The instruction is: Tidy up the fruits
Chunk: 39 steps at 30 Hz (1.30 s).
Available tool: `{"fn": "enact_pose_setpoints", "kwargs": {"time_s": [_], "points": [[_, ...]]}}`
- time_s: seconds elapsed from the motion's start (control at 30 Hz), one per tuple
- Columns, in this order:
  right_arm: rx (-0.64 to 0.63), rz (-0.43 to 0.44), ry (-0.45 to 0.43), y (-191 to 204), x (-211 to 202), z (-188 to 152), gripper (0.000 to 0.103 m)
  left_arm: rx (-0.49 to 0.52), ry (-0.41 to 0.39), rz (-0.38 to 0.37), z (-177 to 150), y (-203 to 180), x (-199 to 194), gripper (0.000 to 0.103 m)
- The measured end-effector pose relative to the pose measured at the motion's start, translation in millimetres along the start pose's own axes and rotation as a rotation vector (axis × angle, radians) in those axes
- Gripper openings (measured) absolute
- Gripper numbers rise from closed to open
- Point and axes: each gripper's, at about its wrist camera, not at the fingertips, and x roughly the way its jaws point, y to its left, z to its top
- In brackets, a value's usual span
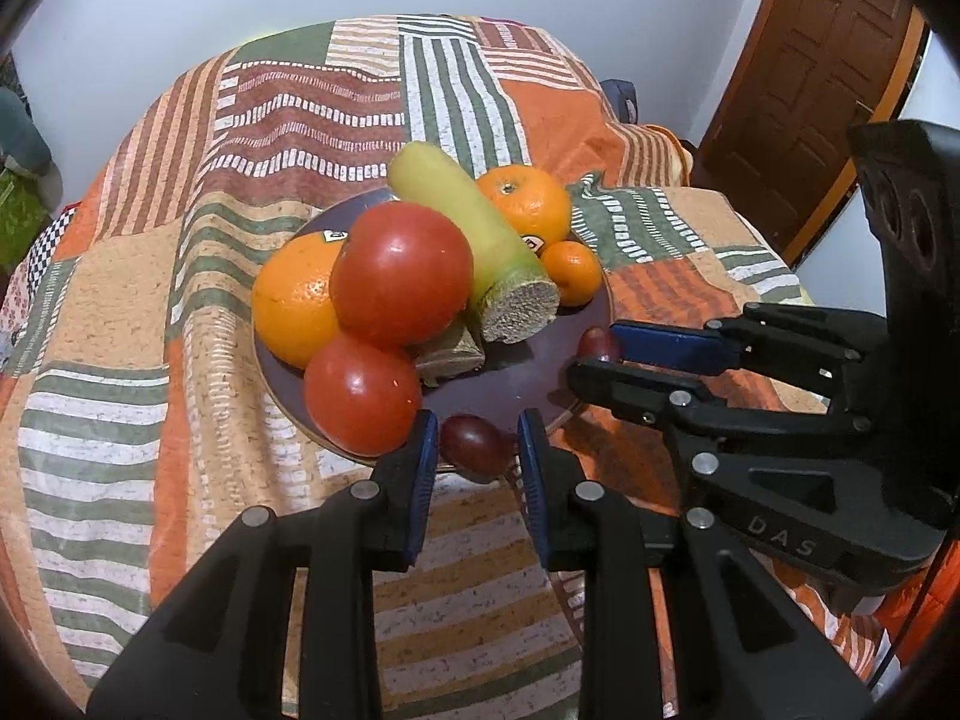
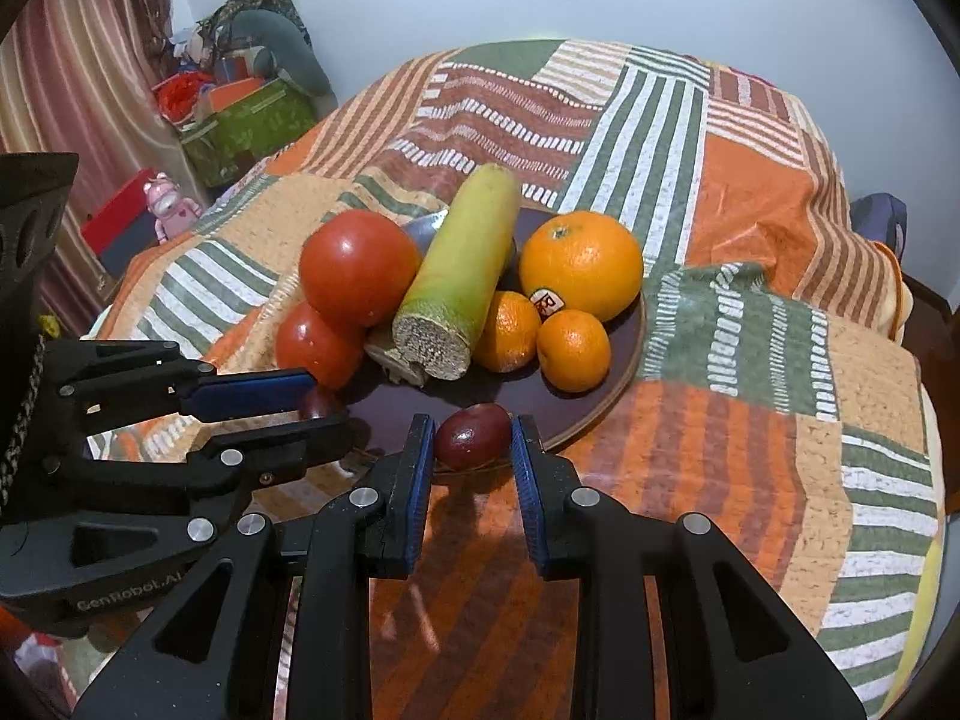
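Left wrist view: a dark plate (image 1: 516, 384) at frame centre holds two tomatoes (image 1: 401, 273), oranges (image 1: 294, 303) and a cut green stalk (image 1: 474, 228). The left gripper (image 1: 477, 444) straddles a red grape (image 1: 477, 444) at the plate's near rim, not clamped. The patchwork cloth (image 1: 120, 312) fills the frame; a wooden door (image 1: 834, 66) stands upper right.

Right wrist view: the right gripper (image 2: 472, 435) brackets another grape (image 2: 472, 435), pads apart from it. "GenRobot.AI" reads lower left.

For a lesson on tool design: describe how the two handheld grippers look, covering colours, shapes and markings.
Both the left gripper and the right gripper are matte black linkage frames with cut-out arms, silver pivot pins and ribbed blue finger pads. White lettering marks each body; a braided cord runs beside the left one.
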Motion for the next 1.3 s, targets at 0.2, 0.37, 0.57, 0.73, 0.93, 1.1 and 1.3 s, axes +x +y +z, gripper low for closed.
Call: {"fn": "enact_pose_setpoints", "kwargs": {"time_s": [0.2, 0.37, 0.57, 0.73, 0.93, 1.1, 1.3], "points": [[0.002, -0.001, 0.004, -1.6, 4.8, -1.1, 0.025, -0.021, -0.006, 0.011, 0.6, 0.6, 7.1, 0.028], [0.006, -0.002, 0.013, -4.0, 4.2, -1.4, 0.025, -0.021, -0.001, 0.003, 0.6, -0.3, 8.3, 0.032], [0.026, -0.015, 0.006, -9.3, -3.1, -1.3, 0.033, -0.049, 0.005, -0.028, -3.7, 1.1, 1.1, 0.047], [0.026, -0.035, -0.054, -4.6, -33.8, -1.7, 0.033, -0.039, -0.068, 0.017, -8.0, -2.5, -31.3, 0.05], [0.031, -0.053, -0.183, 10.5, -96.3, 1.0, 0.033, -0.046, -0.213, 0.059, -7.7, -3.4, -101.8, 0.05], [0.034, -0.061, -0.325, 33.4, -159.8, -2.0, 0.033, -0.023, -0.374, 0.099, -12.6, -14.9, -177.3, 0.05], [0.024, -0.064, -0.492, 65.0, -228.7, -12.2, 0.034, -0.005, -0.557, 0.134, -31.0, -36.4, -263.0, 0.061]]}}
